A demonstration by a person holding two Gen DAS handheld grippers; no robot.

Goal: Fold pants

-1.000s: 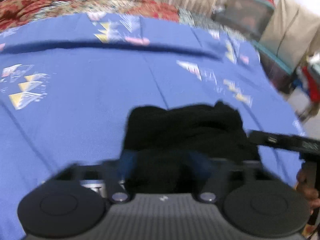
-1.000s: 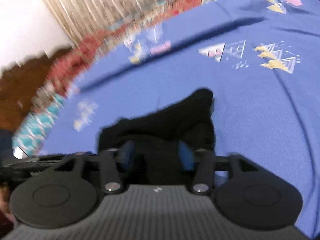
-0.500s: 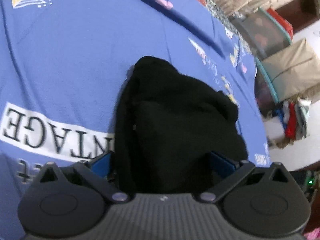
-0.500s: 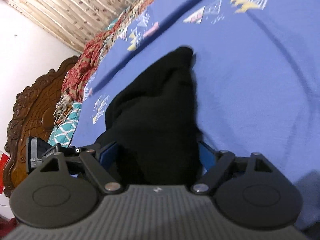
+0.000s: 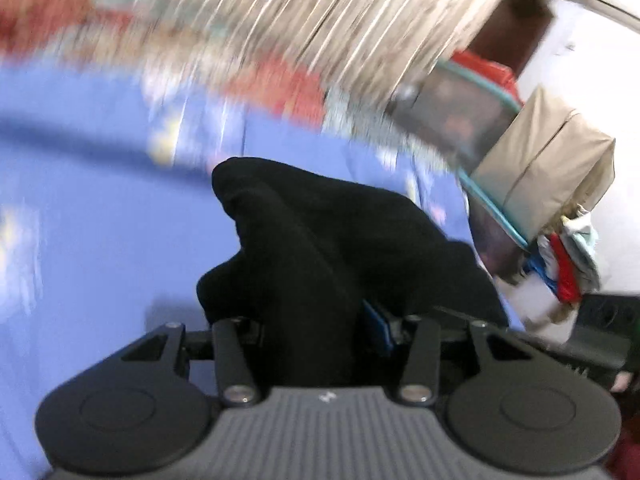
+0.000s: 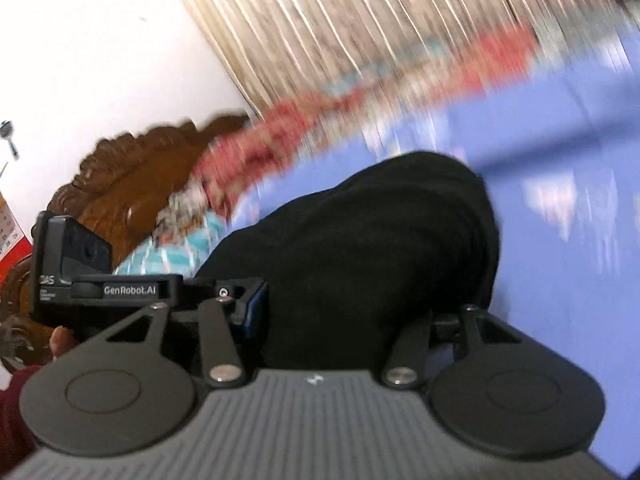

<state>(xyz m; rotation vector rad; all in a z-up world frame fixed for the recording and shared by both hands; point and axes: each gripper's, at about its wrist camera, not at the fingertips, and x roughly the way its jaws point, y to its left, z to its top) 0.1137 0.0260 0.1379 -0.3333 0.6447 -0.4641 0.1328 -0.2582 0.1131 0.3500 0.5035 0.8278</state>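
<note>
Black pants of soft knit cloth (image 5: 332, 240) filled the middle of both wrist views, bunched into a thick bundle above the blue printed bedsheet (image 5: 92, 248). My left gripper (image 5: 316, 332) was clamped on a fold of that cloth, which ran straight down between its jaws. My right gripper (image 6: 348, 320) had the bundle bulging between its jaws too, though the cloth hid the contact, so I could not tell whether it truly pinched. Both backgrounds were smeared, the striped beige curtain (image 6: 360, 40) streaking, so I judged I was mid-swing, carrying one end over for a fold. Next I would need to lay the bundle flat on the sheet with edges matched, then let go without dragging the top layer.
</note>
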